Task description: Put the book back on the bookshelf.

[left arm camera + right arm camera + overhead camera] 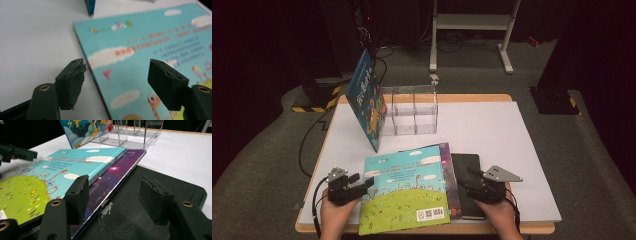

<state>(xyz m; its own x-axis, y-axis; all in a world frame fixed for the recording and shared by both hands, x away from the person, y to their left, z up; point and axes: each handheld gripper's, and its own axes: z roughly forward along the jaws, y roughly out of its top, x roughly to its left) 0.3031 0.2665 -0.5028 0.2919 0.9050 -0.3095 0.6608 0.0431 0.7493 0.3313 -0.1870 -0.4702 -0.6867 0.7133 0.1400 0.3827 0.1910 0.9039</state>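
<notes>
On white table (492, 125) — books (409, 192); grey carpet (582, 150) — dark room.

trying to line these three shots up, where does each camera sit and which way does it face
High view: above the person's side, facing forward and down on the table; both hands, left gripper and right gripper show.
Left gripper view: on the left gripper, facing the turquoise picture book.
Right gripper view: on the right gripper, facing the black book.
Shared: the turquoise picture book, in all three.

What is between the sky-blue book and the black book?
A purple book lies between them, under the sky-blue book and overlapping the black book. The right gripper view shows it best.
</notes>
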